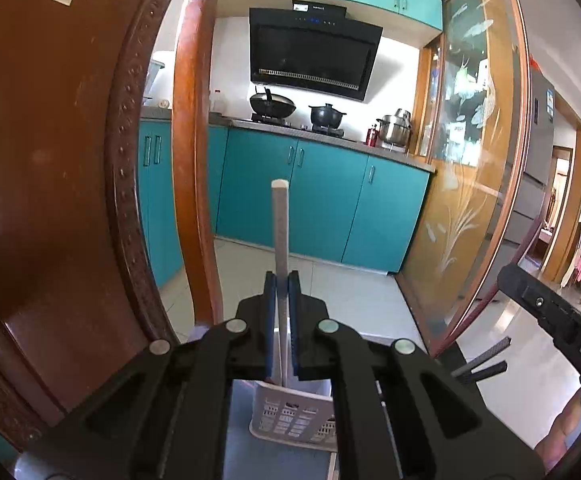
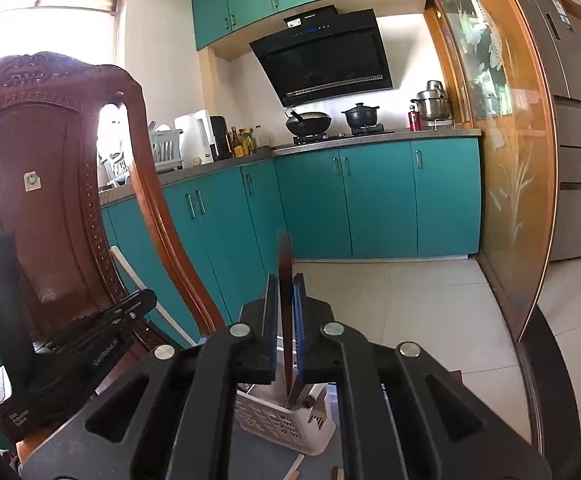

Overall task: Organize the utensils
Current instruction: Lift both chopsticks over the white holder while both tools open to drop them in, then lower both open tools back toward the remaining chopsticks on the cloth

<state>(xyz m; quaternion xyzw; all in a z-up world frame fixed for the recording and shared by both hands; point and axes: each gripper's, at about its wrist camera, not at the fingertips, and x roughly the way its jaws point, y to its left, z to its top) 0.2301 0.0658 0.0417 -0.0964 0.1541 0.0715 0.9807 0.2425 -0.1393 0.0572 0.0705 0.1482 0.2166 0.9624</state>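
Note:
My left gripper [image 1: 282, 280] is shut on a pale grey-white stick-like utensil handle [image 1: 280, 224] that stands upright, its lower end over a white slotted utensil basket [image 1: 290, 416]. My right gripper [image 2: 286, 280] is shut on a dark brown flat utensil handle [image 2: 285, 256], also upright, its lower end inside the same basket [image 2: 274, 420]. The left gripper body shows at the lower left of the right wrist view [image 2: 90, 344]; the right gripper body shows at the right edge of the left wrist view [image 1: 562, 320].
A carved wooden chair back [image 1: 70, 160] stands close on the left, also in the right wrist view [image 2: 50, 168]. Teal kitchen cabinets [image 2: 370, 200], a stove with pots [image 2: 330, 124] and a glass sliding door [image 2: 510, 160] lie beyond. Loose sticks [image 2: 296, 466] lie beside the basket.

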